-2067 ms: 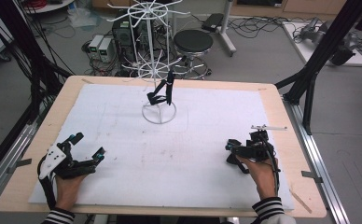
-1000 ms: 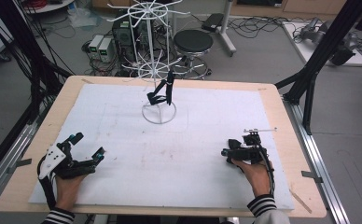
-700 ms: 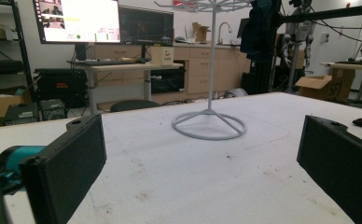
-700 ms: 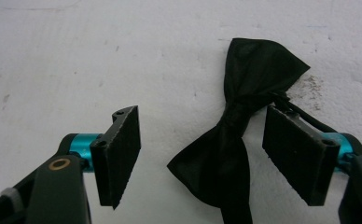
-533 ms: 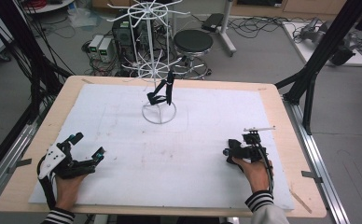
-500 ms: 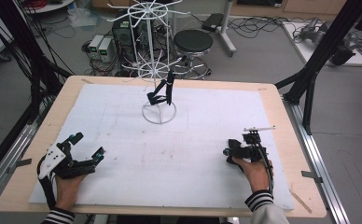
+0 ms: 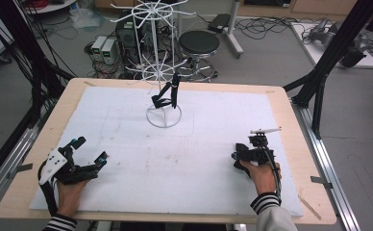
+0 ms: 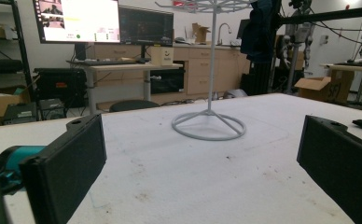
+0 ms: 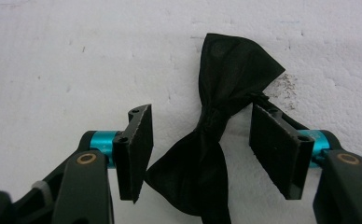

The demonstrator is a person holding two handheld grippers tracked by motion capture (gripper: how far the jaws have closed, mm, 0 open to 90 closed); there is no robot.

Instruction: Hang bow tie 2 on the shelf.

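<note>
So the right tongs [image 9: 200, 154] have been creeping down over the last couple of seconds and are now straddling a black bow tie [image 9: 216, 140] lying flat on the white surface [image 7: 127, 159], jaws spread either side of its knot, looking ready to pinch. The left tongs [image 7: 86, 156] are sitting wide open and empty near the front edge. A white wire display rack [image 7: 163, 72] is standing at the far side with another bow tie [image 7: 167, 96] dangling, and there's lab clutter all around, monitors [image 8: 104, 21] and cables.

bow tie [image 9: 216, 135]: lower end cut off by frame edge | rack [image 8: 210, 70]: top cropped
</note>
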